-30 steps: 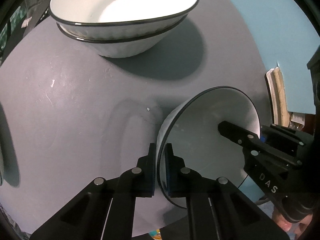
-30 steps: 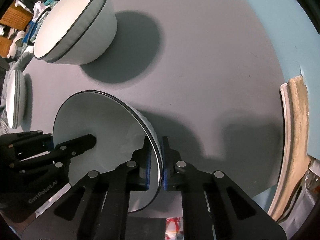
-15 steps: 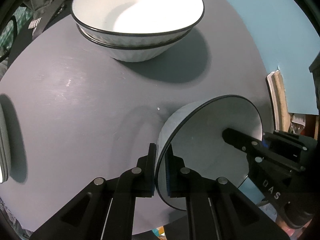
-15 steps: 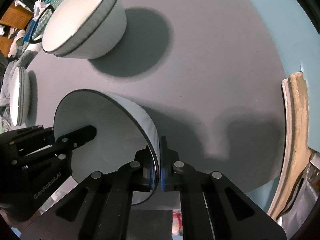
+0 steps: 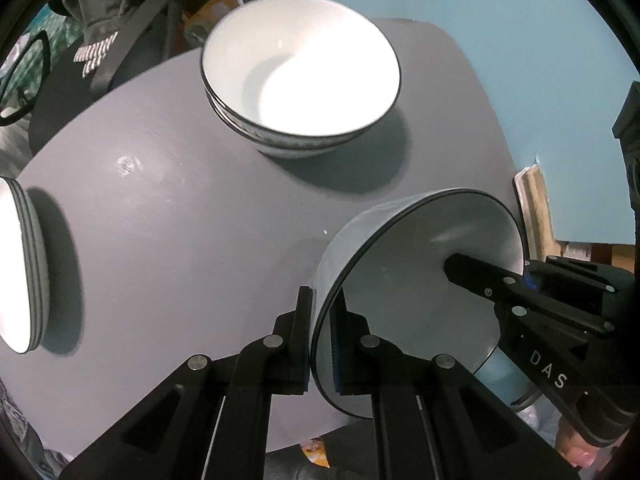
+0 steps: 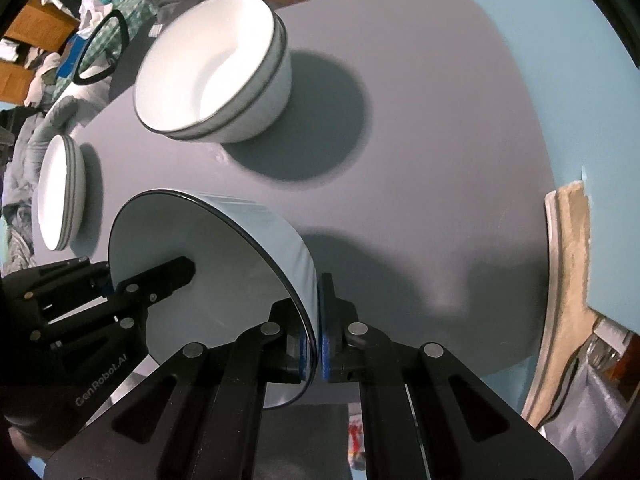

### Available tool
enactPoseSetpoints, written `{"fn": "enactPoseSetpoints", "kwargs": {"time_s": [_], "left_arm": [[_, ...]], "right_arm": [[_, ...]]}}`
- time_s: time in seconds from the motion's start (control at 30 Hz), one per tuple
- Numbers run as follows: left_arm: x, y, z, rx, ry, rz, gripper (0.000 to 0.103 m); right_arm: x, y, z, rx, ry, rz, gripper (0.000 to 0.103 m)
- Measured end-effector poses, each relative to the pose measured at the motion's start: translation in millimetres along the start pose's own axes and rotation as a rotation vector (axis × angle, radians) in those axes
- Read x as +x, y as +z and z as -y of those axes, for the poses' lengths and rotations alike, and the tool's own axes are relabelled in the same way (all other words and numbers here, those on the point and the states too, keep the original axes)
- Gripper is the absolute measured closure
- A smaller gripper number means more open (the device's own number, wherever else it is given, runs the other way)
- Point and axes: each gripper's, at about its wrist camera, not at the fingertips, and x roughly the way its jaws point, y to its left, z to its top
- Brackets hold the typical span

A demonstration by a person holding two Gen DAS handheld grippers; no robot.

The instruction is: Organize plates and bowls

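Observation:
A white bowl with a black rim (image 5: 420, 280) (image 6: 208, 264) hangs tilted above the grey table (image 5: 180, 240) (image 6: 420, 160), held from both sides. My left gripper (image 5: 320, 340) is shut on its near rim, one pad inside and one outside. My right gripper (image 6: 318, 344) is shut on the opposite rim. Each view shows the other gripper's fingers (image 5: 480, 276) (image 6: 160, 276) reaching into the bowl. A stack of two matching bowls (image 5: 300, 80) (image 6: 208, 76) stands upright at the table's far side.
A stack of white plates (image 5: 16, 264) (image 6: 60, 196) sits at the table's left edge. Beyond the far left edge lie clothes and bags (image 6: 60, 60). A blue surface and a beige frayed strip (image 6: 568, 260) border the table on the right.
Both grippers have risen with the bowl between them. The table and the bowl stack now look smaller and farther, and the plate stack has come further into the left wrist view.

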Motion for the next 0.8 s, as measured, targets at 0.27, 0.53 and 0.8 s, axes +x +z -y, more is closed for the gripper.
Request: {"fn": "enactPoseSetpoints", "kwargs": {"time_s": [0.27,0.53,0.8], "left_arm": [[-24,11,-10,-0.024,0.001,0.047,0.096],[-45,24,-25,-0.036,0.011,0.082,0.096],[-57,38,-35,-0.06,0.021,0.111,0.096]], "right_arm": [[-4,-1,-3,-0.035,-0.003,0.021,0.098],[-13,13,-9,-0.068,-0.004,0.04,0.098],[-19,35,-21,-0.098,-0.002,0.047,0.098]]}}
